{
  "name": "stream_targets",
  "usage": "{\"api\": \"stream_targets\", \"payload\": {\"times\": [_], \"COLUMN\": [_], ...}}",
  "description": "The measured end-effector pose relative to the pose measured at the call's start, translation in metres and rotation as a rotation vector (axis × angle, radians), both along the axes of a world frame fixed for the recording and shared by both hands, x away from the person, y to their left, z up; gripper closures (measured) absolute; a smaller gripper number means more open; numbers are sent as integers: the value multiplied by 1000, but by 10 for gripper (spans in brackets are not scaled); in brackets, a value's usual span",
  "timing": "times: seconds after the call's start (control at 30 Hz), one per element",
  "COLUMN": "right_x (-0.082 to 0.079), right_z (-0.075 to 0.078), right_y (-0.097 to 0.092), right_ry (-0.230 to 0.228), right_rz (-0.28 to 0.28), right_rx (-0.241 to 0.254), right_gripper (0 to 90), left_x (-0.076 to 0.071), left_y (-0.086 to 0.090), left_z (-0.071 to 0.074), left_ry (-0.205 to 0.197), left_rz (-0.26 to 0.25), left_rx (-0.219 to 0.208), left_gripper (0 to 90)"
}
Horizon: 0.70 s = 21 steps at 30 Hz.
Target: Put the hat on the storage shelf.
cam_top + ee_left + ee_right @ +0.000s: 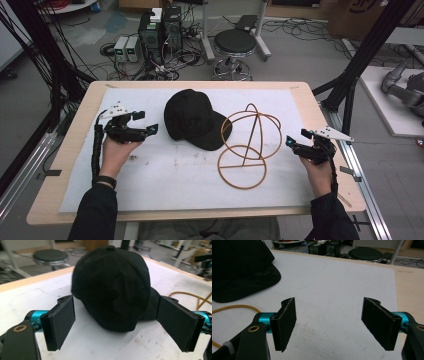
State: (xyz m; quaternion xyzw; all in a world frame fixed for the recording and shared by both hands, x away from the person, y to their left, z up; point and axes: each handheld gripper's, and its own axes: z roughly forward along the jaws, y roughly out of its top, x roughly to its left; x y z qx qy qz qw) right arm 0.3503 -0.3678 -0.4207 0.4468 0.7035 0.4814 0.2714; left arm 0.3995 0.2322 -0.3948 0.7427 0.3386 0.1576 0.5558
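Approach step, judged from the layout: nothing gripped yet, both tongs poised either side of the work. Black baseball cap lying crown-up on the white sheet covering the table, near the far middle of it, brim pointing toward the wire hat stand and touching or overlapping its near hoop. Stand itself just right of the cap, a yellowish frame of a flat ring on the sheet with upright hoops above. Left tongs held left of the cap, close to its crown but apart from it, jaws spread wide; in the left gripper view, cap's back framed squarely between the two black pads, not touched by either. Right tongs held right of the stand, jaws likewise wide and empty, aimed across bare sheet with the cap's brim off at the far left of that view. Next move, as a judgement: left tongs eased forward and closed on the cap's fabric, then lifted over onto the stand's hoops; right tongs likely needed to steady the light wire frame against tipping or sliding.
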Motion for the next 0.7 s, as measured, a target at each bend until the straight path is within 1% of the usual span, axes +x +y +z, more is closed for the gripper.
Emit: {"api": "stream_targets", "payload": {"times": [0.1, 0.17, 0.2, 0.27, 0.33, 0.37, 0.4, 0.43, 0.47, 0.5, 0.53, 0.57, 0.6, 0.63, 0.7], "right_x": [0, 0, 0, 0, 1, 1, 1, 1, 1, 0, 0, 0, 0, 0, 0], "right_z": [1, 0, 0, 0, -1, -1, -1, -1, -1, -1, -1, -1, -1, -1, -1], "right_y": [1, 1, 1, 1, 1, 0, 0, 0, -1, -1, -1, -1, -1, -2, -2], "right_ry": [-3, 0, -4, 0, -1, 3, 3, 3, 3, 7, 5, 3, 3, 1, 5], "right_rz": [3, 3, 5, 7, 10, 8, 8, 8, 8, 6, 4, 2, 2, 2, 4], "right_rx": [0, -2, -4, -1, -3, -3, -3, -3, -2, 1, 0, -3, -1, -2, 0], "right_gripper": [276, 276, 276, 276, 277, 277, 277, 277, 277, 277, 277, 277, 277, 277, 277], "left_x": [16, 26, 30, 37, 44, 47, 49, 49, 52, 57, 57, 61, 62, 62, 64], "left_y": [-5, -9, -11, -16, -21, -24, -26, -26, -28, -32, -32, -38, -41, -43, -47], "left_z": [0, -1, -1, -1, -2, -1, -1, -1, -1, -1, -1, -1, -1, -1, -4], "left_ry": [36, 54, 41, 44, 40, 39, 36, 36, 45, 54, 54, 54, 51, 42, 46], "left_rz": [-8, -16, -21, -34, -61, -78, -87, -87, -96, -111, -111, -121, -125, -125, -143], "left_rx": [12, 37, 45, 79, 97, 110, 123, 123, 128, 144, 144, 162, 171, 183, 194], "left_gripper": [161, 161, 164, 188, 191, 205, 223, 226, 226, 243, 251, 271, 286, 306, 350]}}
